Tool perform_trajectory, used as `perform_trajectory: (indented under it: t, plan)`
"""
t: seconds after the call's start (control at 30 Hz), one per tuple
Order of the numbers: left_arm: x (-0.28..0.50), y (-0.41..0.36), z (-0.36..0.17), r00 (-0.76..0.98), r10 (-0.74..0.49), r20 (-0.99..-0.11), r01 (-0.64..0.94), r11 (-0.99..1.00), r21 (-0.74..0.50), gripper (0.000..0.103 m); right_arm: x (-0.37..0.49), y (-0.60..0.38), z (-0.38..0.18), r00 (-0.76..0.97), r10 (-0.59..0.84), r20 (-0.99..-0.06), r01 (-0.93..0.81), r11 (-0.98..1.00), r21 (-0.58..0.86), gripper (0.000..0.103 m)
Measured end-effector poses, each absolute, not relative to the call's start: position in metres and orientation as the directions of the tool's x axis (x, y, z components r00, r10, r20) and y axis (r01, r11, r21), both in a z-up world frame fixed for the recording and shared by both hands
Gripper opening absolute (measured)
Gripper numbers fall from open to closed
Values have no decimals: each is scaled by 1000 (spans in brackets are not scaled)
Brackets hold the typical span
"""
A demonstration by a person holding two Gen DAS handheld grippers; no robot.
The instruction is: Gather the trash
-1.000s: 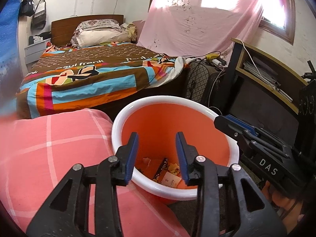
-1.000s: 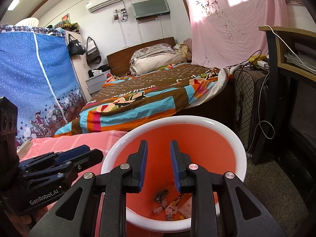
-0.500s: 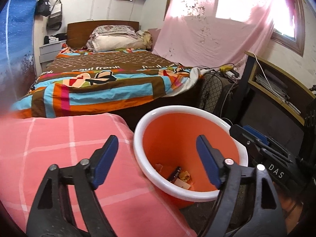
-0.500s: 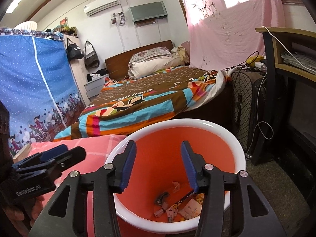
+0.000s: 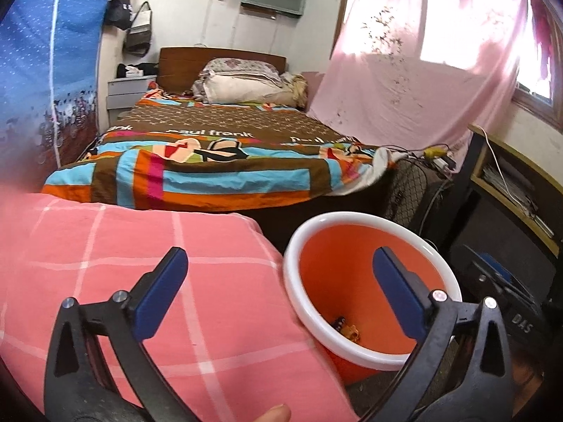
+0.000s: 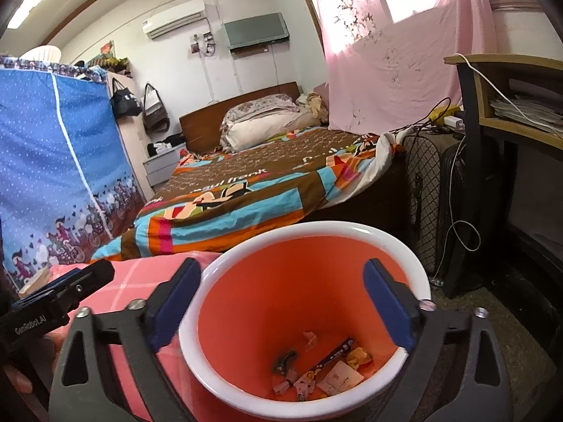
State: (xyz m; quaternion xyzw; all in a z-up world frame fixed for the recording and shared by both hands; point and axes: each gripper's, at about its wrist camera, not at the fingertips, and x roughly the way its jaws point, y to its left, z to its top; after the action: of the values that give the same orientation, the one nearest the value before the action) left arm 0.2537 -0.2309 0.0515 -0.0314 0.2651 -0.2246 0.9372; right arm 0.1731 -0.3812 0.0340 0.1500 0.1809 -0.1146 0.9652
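Note:
An orange bin with a white rim (image 5: 337, 337) (image 6: 225, 267) stands on the floor beside a pink checked cover (image 5: 176, 274). Several wrappers and scraps (image 6: 327, 369) lie at its bottom. My left gripper (image 5: 279, 292) is wide open and empty, one finger over the pink cover, the other over the bin. My right gripper (image 6: 281, 302) is wide open and empty above the bin's mouth. The left gripper also shows at the left edge of the right wrist view (image 6: 63, 295).
A bed with a colourful striped blanket (image 5: 211, 168) lies behind the bin. A dark desk with shelves (image 6: 510, 112) and cables (image 6: 454, 225) stands at the right. A blue fabric wardrobe (image 6: 52, 161) is at the left. A pink curtain (image 5: 422, 88) hangs at the back.
Both grippers have opened wide, from nearly shut a second ago. The left gripper has swung left, so the bin now sits to its right.

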Motion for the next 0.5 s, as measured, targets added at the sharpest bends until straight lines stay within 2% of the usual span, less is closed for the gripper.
perform_trajectory:
  t: [0.5]
  plan:
    - [249, -207, 54, 793, -402, -457, 371, 914, -162, 103, 173, -372, 39, 918, -170, -358, 265, 935, 235, 103]
